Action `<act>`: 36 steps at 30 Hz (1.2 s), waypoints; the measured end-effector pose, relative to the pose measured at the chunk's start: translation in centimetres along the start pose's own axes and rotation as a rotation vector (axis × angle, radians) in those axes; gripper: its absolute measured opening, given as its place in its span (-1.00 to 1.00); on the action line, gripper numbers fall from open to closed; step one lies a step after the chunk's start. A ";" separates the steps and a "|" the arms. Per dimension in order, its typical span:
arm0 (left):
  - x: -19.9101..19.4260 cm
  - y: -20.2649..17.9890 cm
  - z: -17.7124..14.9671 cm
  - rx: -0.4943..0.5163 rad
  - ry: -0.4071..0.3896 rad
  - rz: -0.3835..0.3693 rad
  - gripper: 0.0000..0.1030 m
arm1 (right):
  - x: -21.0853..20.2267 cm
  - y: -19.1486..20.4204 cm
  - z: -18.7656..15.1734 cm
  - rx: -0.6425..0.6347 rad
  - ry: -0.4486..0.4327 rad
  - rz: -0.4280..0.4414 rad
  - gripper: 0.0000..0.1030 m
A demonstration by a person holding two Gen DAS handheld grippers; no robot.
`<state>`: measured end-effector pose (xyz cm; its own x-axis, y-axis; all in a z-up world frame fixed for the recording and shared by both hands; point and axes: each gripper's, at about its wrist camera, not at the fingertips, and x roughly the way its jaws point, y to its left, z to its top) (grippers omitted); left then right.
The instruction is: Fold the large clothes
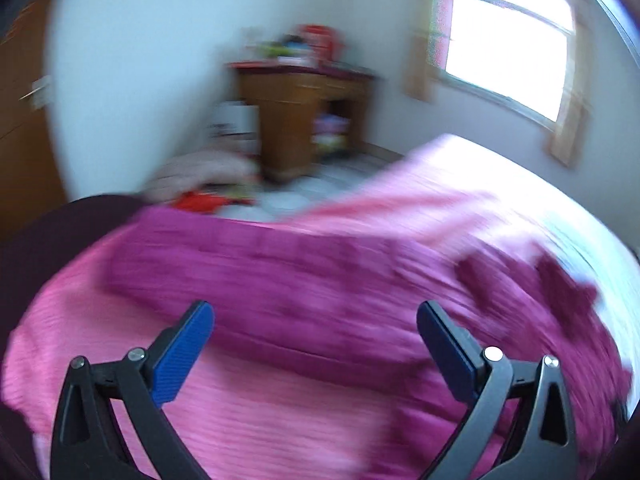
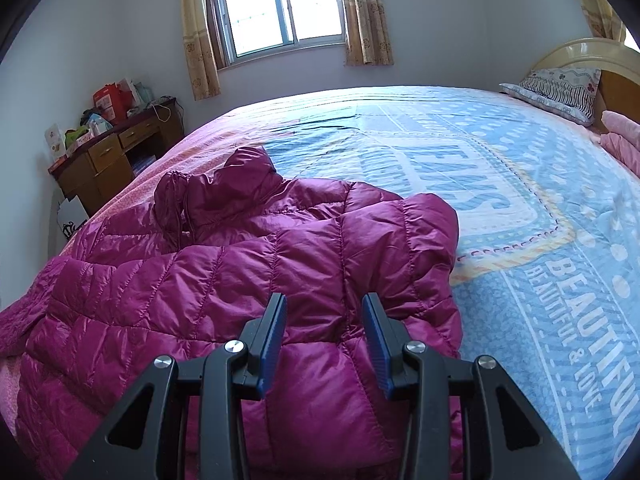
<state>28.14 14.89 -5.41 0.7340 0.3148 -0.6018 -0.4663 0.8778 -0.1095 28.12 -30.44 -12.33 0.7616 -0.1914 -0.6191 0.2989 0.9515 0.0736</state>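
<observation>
Magenta quilted jacket (image 2: 248, 264) | crumpled on bed (image 2: 520, 208), near its foot | left gripper (image 1: 316, 320): fingers spread wide, empty | right gripper (image 2: 325, 312): fingers partly spread, above jacket, pinching nothing

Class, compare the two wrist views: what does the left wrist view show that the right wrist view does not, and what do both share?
Left wrist only: the brown wooden door at the left edge, and the left gripper, jaws wide apart, holding nothing.

Right wrist only: the patterned pillow, the cream headboard, and the right gripper, jaws narrower, nothing visibly clamped.

Both: the magenta quilted puffer jacket on the bed, the brown wooden desk, the window.
</observation>
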 end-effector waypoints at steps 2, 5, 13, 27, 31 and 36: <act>1.2 4.9 1.3 -0.137 0.007 0.056 1.00 | 0.0 0.0 0.0 -0.003 -0.002 -0.004 -0.19; 3.7 11.3 2.6 -0.327 0.053 0.124 0.97 | 0.0 0.1 0.0 -0.004 0.002 -0.010 -0.18; 12.4 14.8 2.9 -0.437 0.265 0.118 0.50 | 0.3 0.0 0.0 0.001 0.017 -0.031 -0.15; 8.8 10.1 5.7 -0.255 0.101 0.155 -0.64 | 0.4 0.0 -0.1 0.007 0.023 -0.038 -0.14; 4.5 5.9 8.1 -0.150 -0.042 0.081 -0.64 | 0.4 -0.2 -0.1 0.016 0.020 -0.031 -0.14; -2.5 -2.4 8.8 0.055 -0.235 -0.114 -0.64 | 0.3 -0.5 -0.2 0.039 0.016 -0.016 -0.13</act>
<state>31.76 15.19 3.36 0.8775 0.2823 -0.3876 -0.3512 0.9287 -0.1186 28.11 -30.92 -12.70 0.7471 -0.2023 -0.6332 0.3337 0.9380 0.0940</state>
